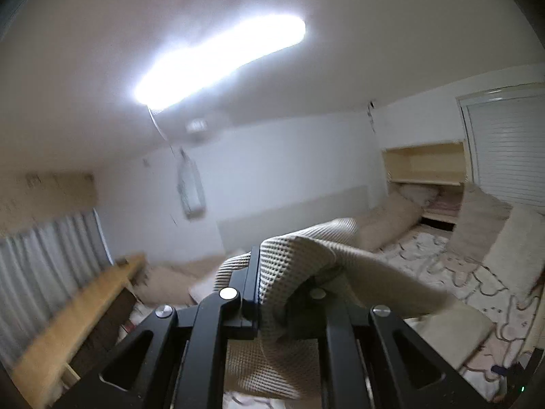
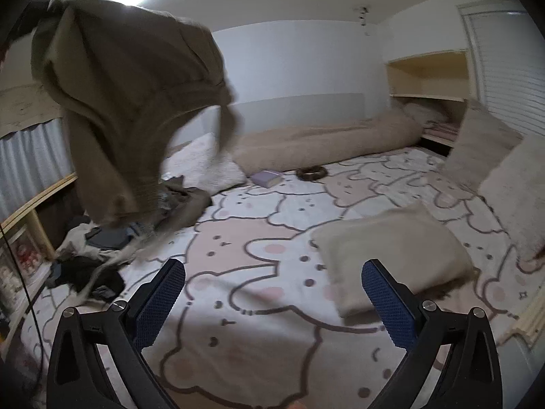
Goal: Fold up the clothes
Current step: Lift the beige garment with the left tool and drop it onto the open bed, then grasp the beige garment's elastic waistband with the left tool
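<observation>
My left gripper (image 1: 257,272) is shut on a beige waffle-knit garment (image 1: 299,259), which bunches over the fingers and drapes to the right. In the right wrist view the same garment (image 2: 129,102) hangs high at the upper left, a sleeve trailing down, lifted above the bed. My right gripper (image 2: 272,293) is open with nothing between its blue pads (image 2: 160,296), low over the bear-print bedsheet (image 2: 238,238). A folded cream garment (image 2: 391,252) lies on the sheet just beyond the right finger. A pile of dark and grey clothes (image 2: 102,248) sits at the bed's left edge.
A long beige bolster (image 2: 323,139) and white pillow (image 2: 207,160) line the far wall. A lilac book (image 2: 267,178) and a dark ring (image 2: 311,173) lie near them. Cushions (image 2: 511,177) stand at right. A wooden shelf (image 1: 68,323) and curtain (image 1: 41,255) run along the left.
</observation>
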